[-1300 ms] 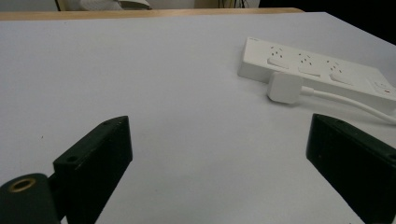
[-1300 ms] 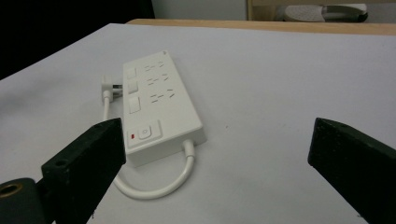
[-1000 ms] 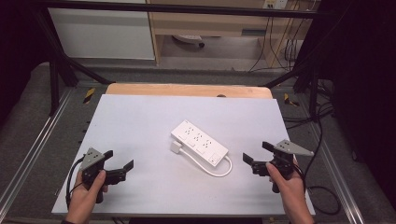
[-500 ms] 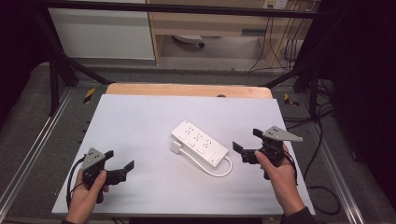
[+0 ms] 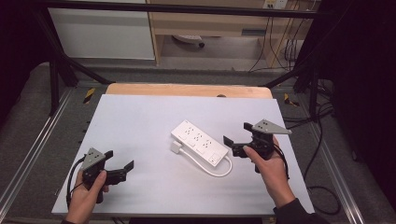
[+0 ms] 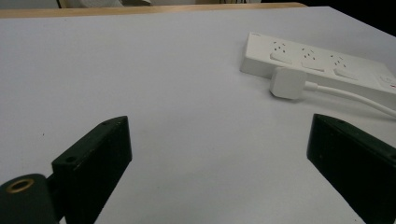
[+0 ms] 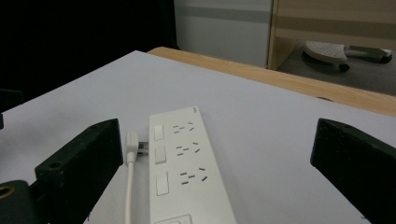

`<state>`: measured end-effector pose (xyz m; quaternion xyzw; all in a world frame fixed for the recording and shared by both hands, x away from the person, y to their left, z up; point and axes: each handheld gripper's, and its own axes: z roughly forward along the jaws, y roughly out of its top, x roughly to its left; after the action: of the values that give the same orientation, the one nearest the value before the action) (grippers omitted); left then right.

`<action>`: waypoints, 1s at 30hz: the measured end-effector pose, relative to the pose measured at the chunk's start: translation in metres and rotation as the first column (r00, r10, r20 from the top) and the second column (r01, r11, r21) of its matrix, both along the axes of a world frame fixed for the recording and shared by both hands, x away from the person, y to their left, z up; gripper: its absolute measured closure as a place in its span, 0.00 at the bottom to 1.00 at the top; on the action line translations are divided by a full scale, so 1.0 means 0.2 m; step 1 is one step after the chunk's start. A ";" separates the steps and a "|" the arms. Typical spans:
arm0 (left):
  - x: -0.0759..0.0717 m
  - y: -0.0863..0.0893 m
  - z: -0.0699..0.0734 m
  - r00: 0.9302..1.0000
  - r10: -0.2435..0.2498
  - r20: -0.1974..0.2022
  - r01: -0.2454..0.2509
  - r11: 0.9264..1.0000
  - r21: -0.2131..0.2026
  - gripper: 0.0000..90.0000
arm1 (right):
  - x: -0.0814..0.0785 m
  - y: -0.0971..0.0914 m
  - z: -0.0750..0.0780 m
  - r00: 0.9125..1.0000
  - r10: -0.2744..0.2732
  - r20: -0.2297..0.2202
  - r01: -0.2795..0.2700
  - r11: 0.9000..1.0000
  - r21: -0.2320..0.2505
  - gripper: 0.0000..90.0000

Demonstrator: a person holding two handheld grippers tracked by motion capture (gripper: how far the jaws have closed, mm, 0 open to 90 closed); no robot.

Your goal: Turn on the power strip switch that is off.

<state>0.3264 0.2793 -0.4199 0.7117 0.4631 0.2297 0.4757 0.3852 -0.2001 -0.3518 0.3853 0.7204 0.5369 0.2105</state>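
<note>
Left gripper (image 5: 118, 160) low at the table's (image 5: 140, 116) near-left corner, jaws spread, empty. Mid-table, a white power strip (image 5: 199, 142) lying flat, its plug (image 5: 176, 147) beside it, cord (image 5: 219, 171) looping. Probably rigid, light, slick plastic; best pinched across the narrow body. Right gripper (image 5: 237, 132) just beside its end, released.

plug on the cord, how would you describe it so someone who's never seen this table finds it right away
Start at the white table and find the white power strip lying slantwise near its middle. A white cord loops from the strip's near end back along its side to the plug, a small white square block lying flat on the table against the strip, not in a socket.
</note>
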 end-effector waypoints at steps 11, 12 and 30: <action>0.00 0.00 0.00 1.000 -0.001 0.001 0.001 1.000 0.008 0.07 | 0.04 0.05 0.00 1.000 -0.017 0.004 0.017 1.000 0.004 0.04; 0.00 0.00 0.00 1.000 -0.001 0.001 0.001 1.000 0.008 0.07 | 0.04 0.05 0.00 1.000 -0.018 0.005 0.018 1.000 0.006 0.04; 0.00 0.00 0.00 1.000 -0.006 0.003 0.006 1.000 0.016 0.07 | 0.08 0.12 -0.02 1.000 -0.018 -0.005 0.018 0.999 0.051 0.21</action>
<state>0.3265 0.2792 -0.4200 0.7166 0.4585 0.2329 0.4712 0.4013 -0.1757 -0.3555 0.3983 0.7034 0.5523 0.2039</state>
